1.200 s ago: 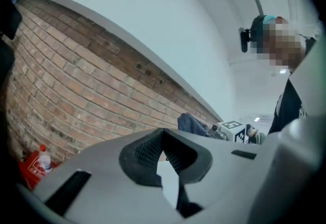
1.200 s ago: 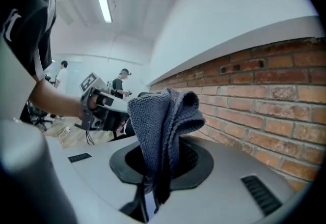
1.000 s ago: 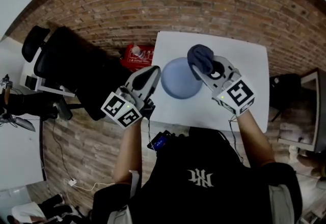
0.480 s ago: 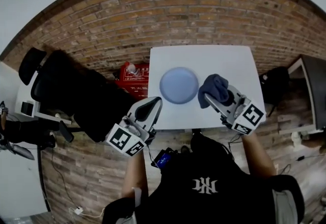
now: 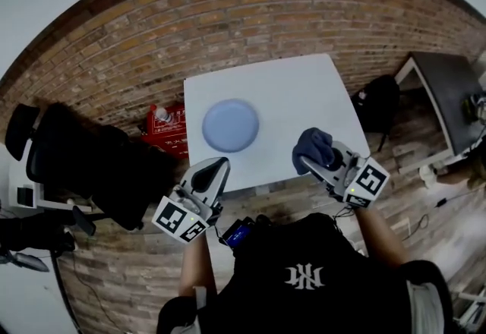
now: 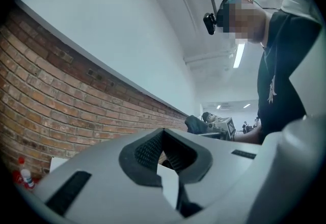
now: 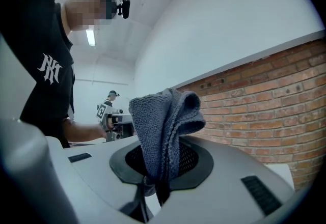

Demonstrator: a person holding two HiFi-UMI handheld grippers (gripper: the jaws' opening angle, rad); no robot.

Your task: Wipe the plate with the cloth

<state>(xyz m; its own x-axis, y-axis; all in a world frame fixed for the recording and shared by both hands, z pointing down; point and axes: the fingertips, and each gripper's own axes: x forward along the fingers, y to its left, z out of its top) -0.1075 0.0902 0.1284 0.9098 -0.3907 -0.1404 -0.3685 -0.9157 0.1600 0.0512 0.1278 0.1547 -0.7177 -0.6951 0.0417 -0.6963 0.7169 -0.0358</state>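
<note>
A brick wall (image 5: 228,6) is running behind a white square surface (image 5: 304,97). A black office chair (image 5: 76,158) is standing off to its left, near a red container (image 5: 168,131).

A person in a dark shirt is standing at the near edge, holding tongs in each hand, both short of the surface.

A pale blue round plate (image 5: 230,125) is lying flat on the surface's left half, bare and well apart from both tongs. It is looking rigid, glossy and probably breakable, so it is likely needing steadying at its rim while being wiped.

The right tongs (image 5: 310,163) are clamping a dark blue-grey cloth (image 5: 315,144) by a low fold, with its bulk flopping above the jaws. The cloth is looking like soft, light, limp terry, probably working best pressed flat against the plate.

The left tongs (image 5: 211,171) are sitting closed together, holding nothing.
</note>
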